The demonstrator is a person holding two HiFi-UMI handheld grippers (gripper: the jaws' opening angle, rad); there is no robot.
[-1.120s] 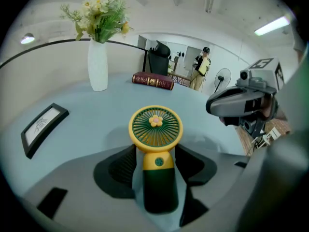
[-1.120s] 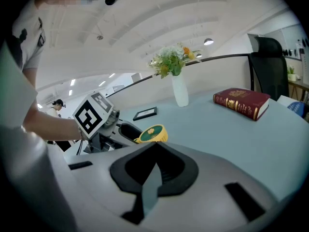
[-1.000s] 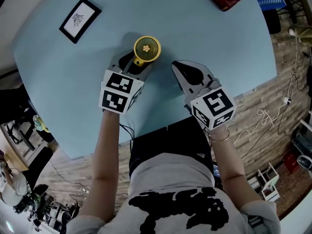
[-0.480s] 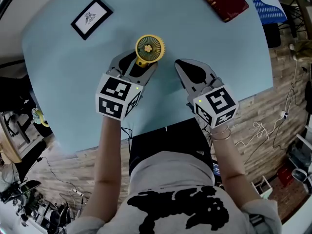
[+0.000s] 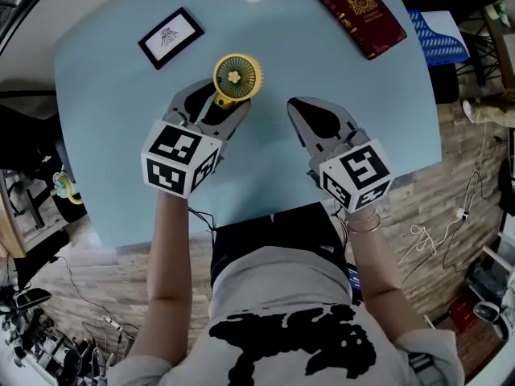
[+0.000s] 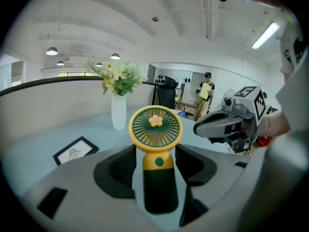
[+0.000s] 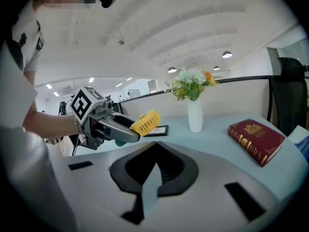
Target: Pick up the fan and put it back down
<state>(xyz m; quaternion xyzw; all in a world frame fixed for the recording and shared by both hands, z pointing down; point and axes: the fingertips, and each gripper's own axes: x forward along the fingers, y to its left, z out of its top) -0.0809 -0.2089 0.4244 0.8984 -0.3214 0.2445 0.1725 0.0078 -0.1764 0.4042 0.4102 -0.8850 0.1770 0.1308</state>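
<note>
Finding no words or numbers clear enough to read. Showing only a gold crest and gilt lettering, too small to make out, on the red book (image 5: 364, 16) lying on the table (image 5: 362, 95), and a dark sketch in the framed picture (image 5: 170, 37).

The fan (image 6: 155, 129) has a yellow rim, a dark green grille with a yellow, pink-centred flower, and a dark green handle. The table (image 5: 113, 119) under it is pale blue. Right of the fan, the book (image 5: 362, 16) is dark red with gold print; left, the frame (image 5: 170, 37) is black; beyond, the vase (image 6: 119, 112) is white.
</note>
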